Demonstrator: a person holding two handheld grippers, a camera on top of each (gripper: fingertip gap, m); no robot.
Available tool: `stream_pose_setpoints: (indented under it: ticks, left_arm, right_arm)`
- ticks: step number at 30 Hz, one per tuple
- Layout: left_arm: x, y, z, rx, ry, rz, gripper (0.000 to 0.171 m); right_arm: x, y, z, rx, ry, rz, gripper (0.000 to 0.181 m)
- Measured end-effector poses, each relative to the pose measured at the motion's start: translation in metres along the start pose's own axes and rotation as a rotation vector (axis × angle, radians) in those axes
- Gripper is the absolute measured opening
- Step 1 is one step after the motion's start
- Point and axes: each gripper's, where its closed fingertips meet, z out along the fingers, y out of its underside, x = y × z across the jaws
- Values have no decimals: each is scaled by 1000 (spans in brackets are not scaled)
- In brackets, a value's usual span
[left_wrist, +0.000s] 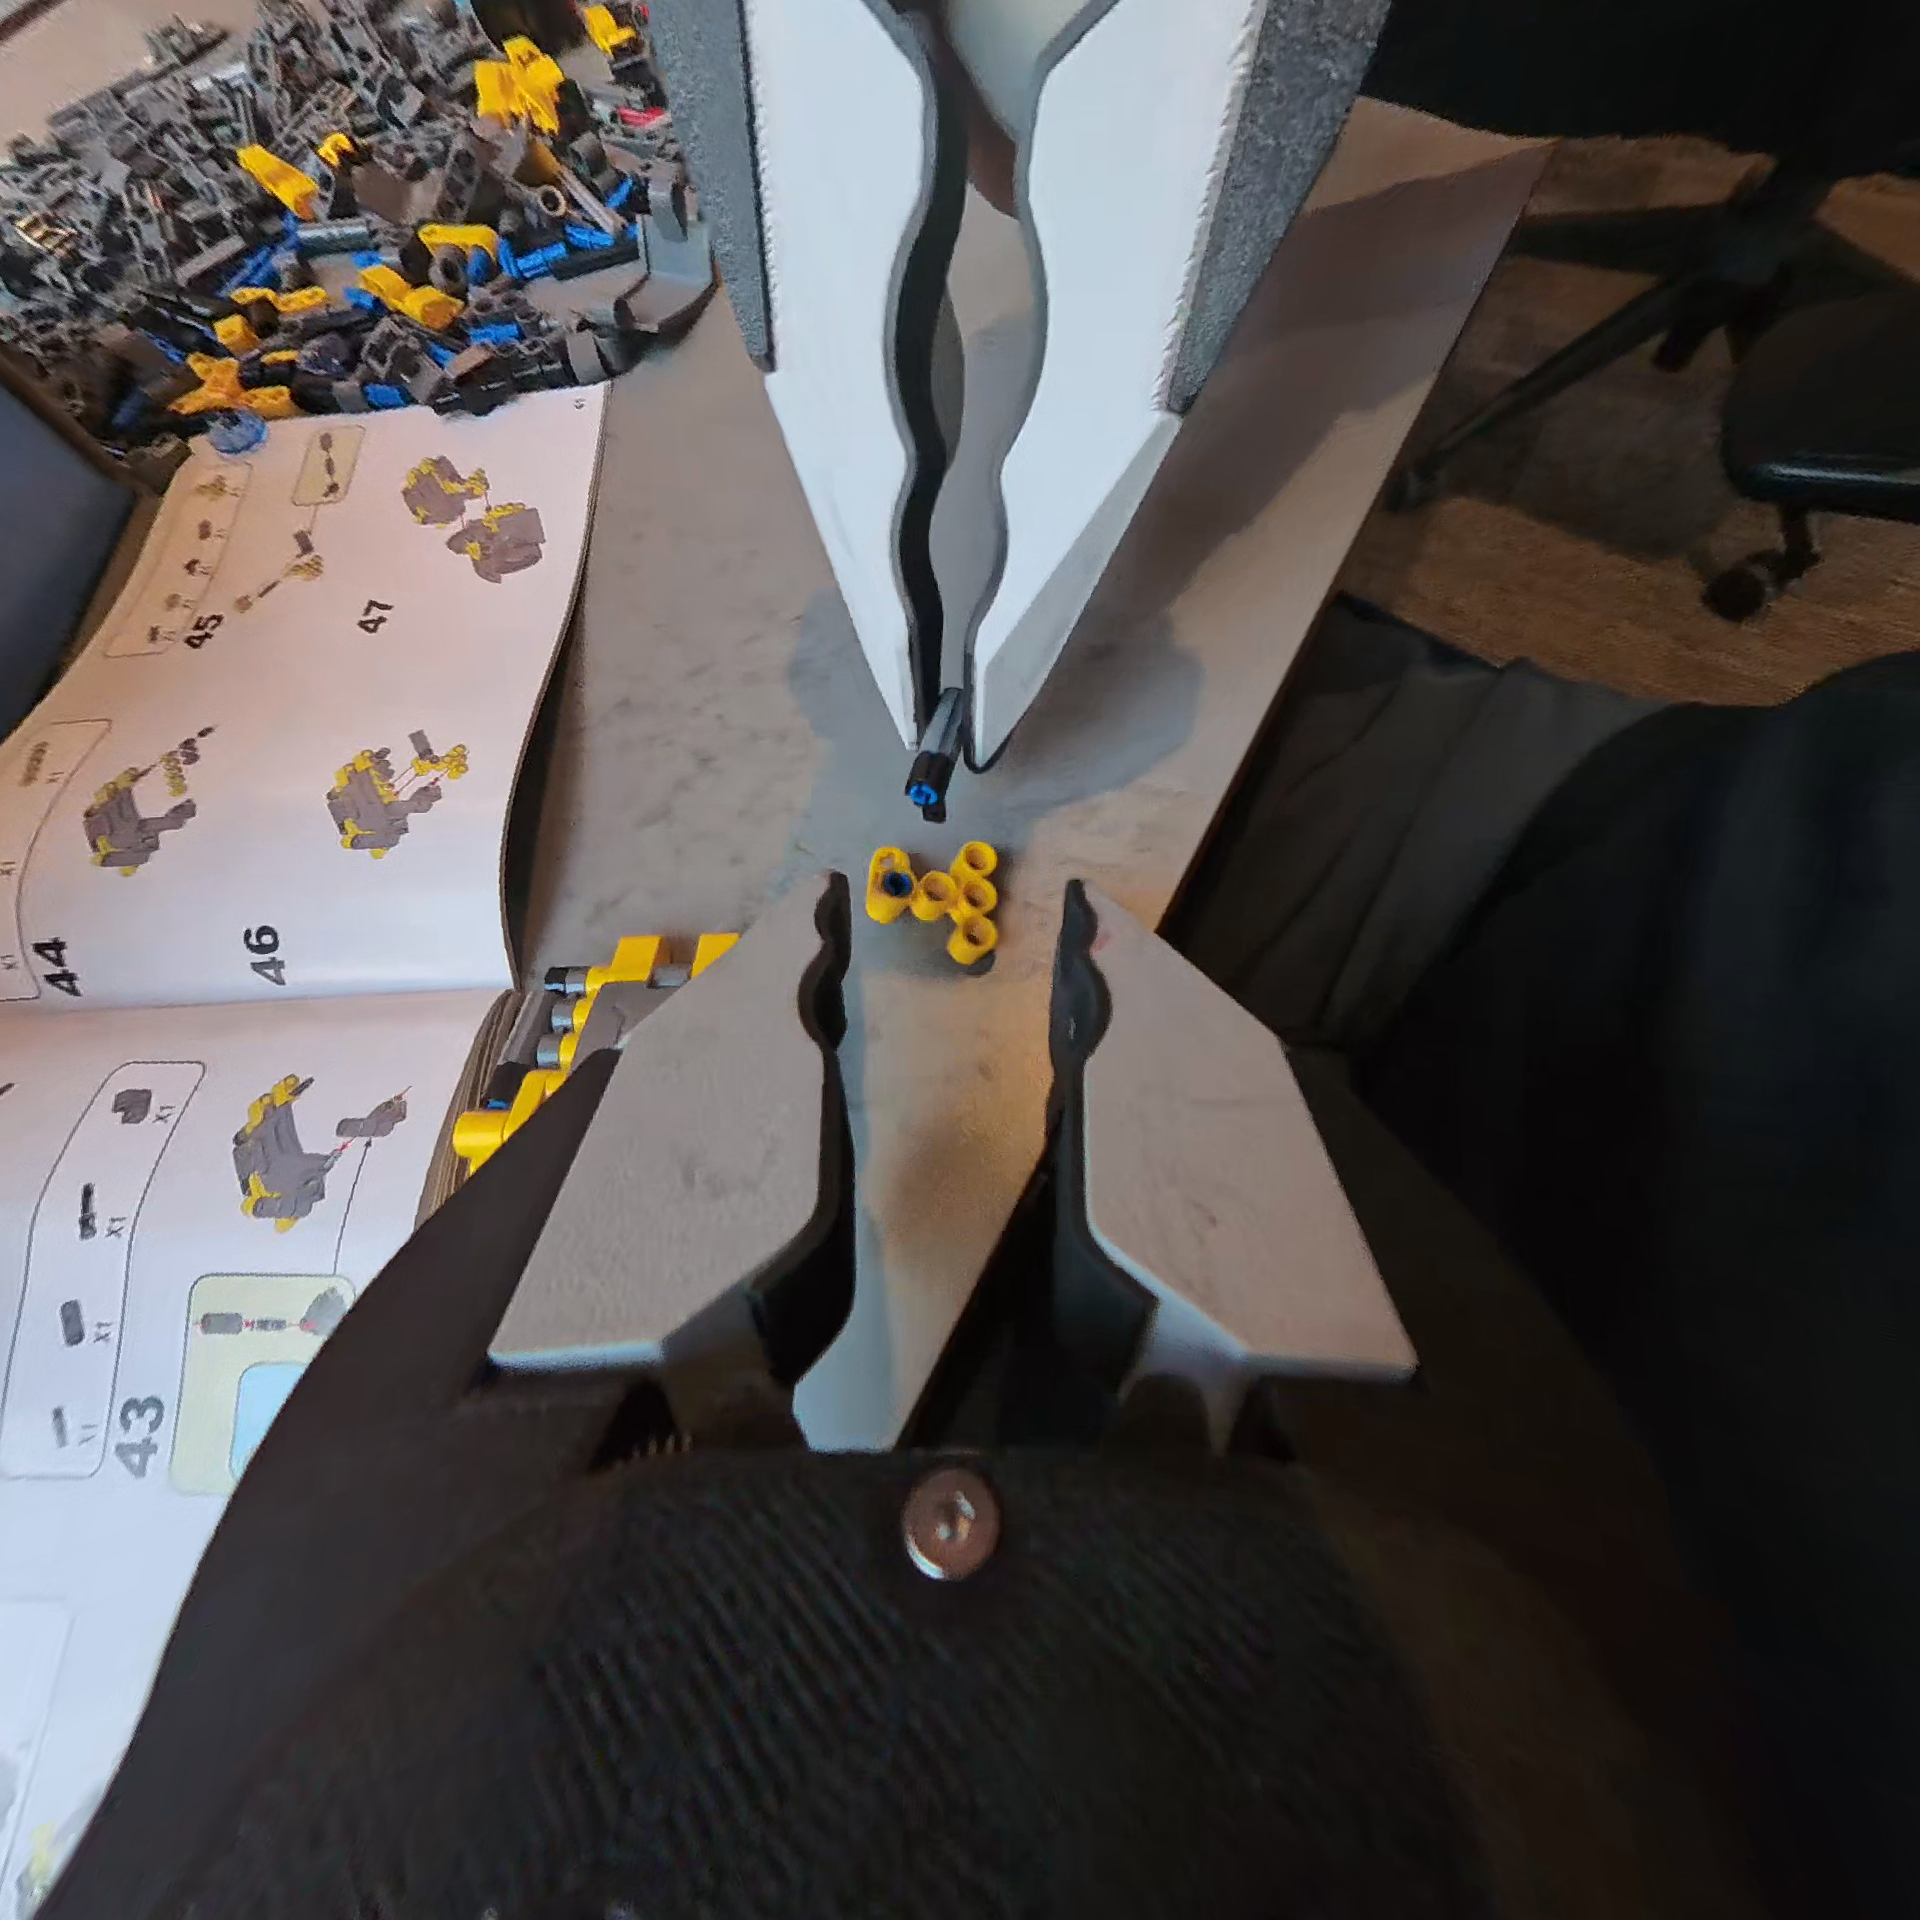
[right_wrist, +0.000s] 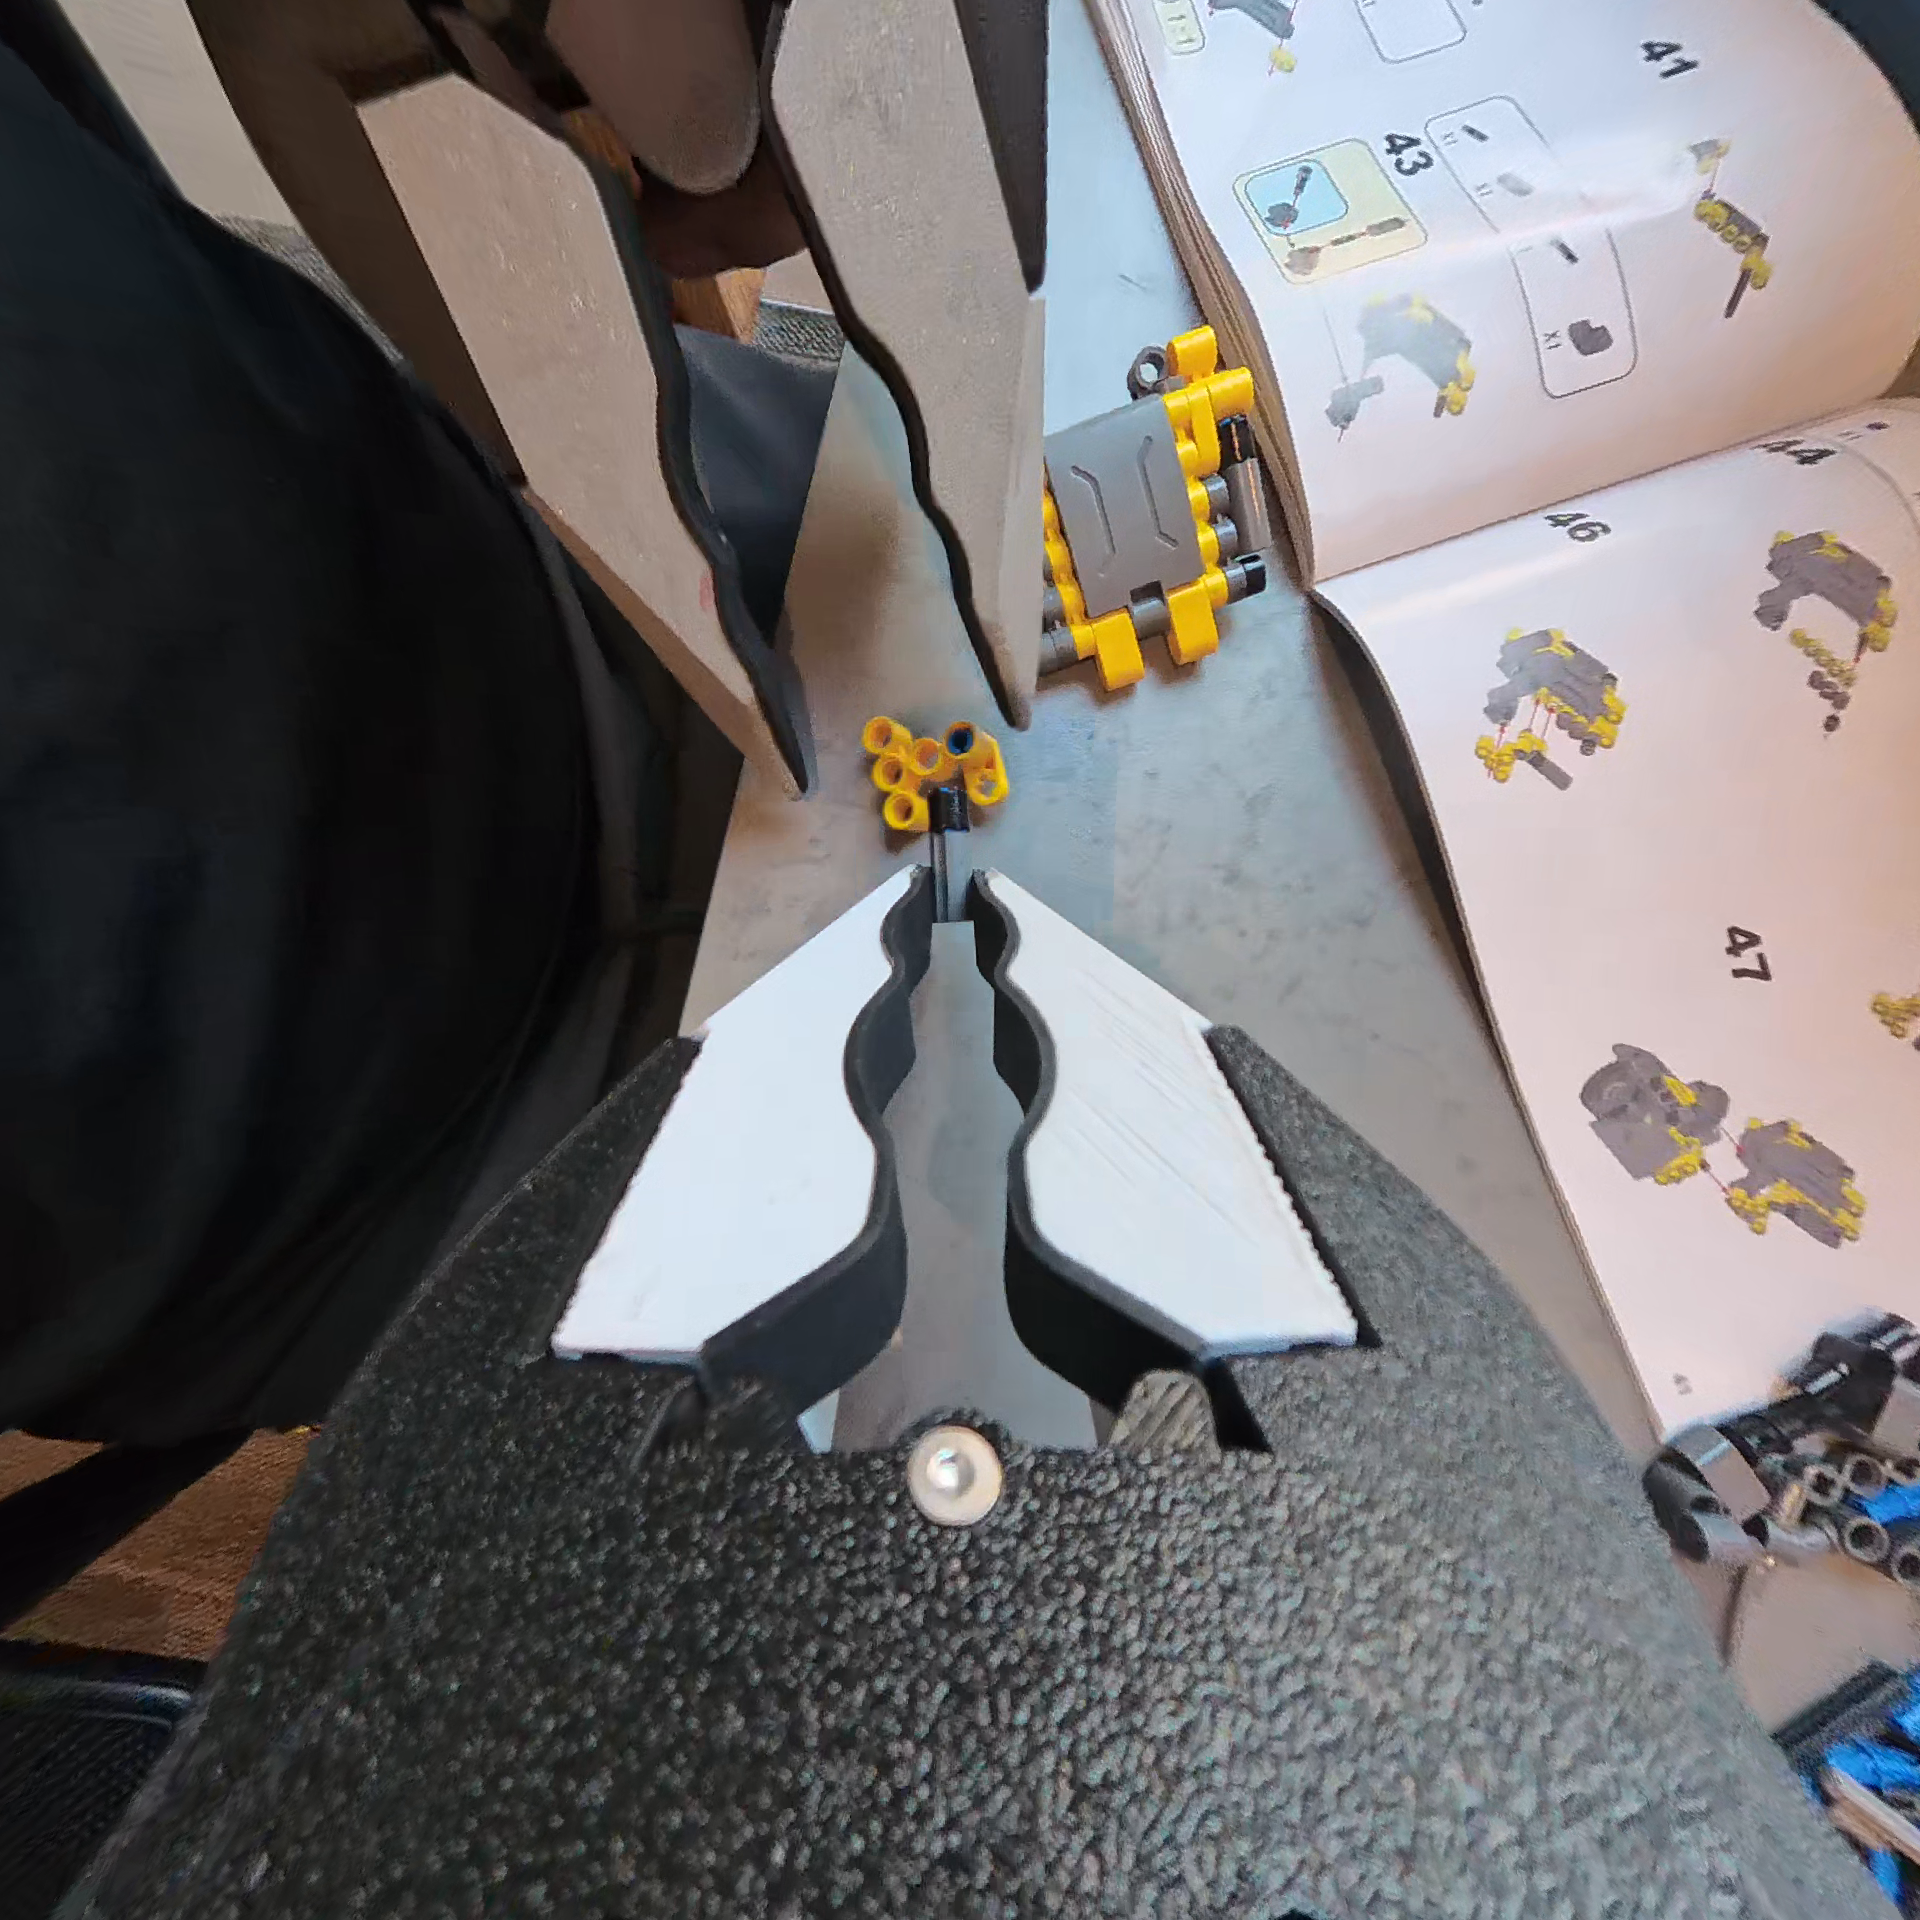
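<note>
A small yellow connector piece with several round holes lies on the grey table; one hole holds a blue pin. My left gripper is open, its grey fingertips on either side of the piece, not touching it. My right gripper, with white fingers, is shut on a thin black pin with a blue end. The pin's tip sits right at the yellow piece. In the left wrist view the right gripper comes in from the top; in the right wrist view the left gripper does.
A yellow and grey brick assembly lies beside the open instruction booklet, partly hidden by my left finger. A pile of loose parts is at the far left. The table edge, dark fabric and an office chair are right. Both grippers' tips are close together, under 4 cm apart.
</note>
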Motion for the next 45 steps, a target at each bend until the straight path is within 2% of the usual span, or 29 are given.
stream_pose_setpoints:
  ticks: [2,6,16,23,30,32,37,40,45]
  left_arm:
    - [-1,3,3,-22,13,6,36]
    - [3,2,5,-30,30,55,21]
    - [5,-4,-1,-2,58,118,28]
    - [8,1,5,-44,81,177,24]
    - [4,6,8,-54,87,136,18]
    - [2,7,6,-58,81,110,22]
    - [-2,9,-5,-22,53,-42,44]
    - [6,-1,-11,21,14,-144,52]
    - [16,-15,-2,54,-96,-170,47]
  right_arm:
    - [1,-1,1,18,-36,32,6]
    - [1,-5,0,79,-109,92,6]
    - [-1,-1,4,76,-83,28,6]
    - [-1,1,7,63,-81,14,6]
    - [0,4,9,44,-53,-21,6]
    - [2,4,8,48,-43,-15,6]
    - [0,4,4,53,-28,-5,6]
    - [1,8,2,54,-6,-4,6]
    - [3,18,3,24,10,51,6]
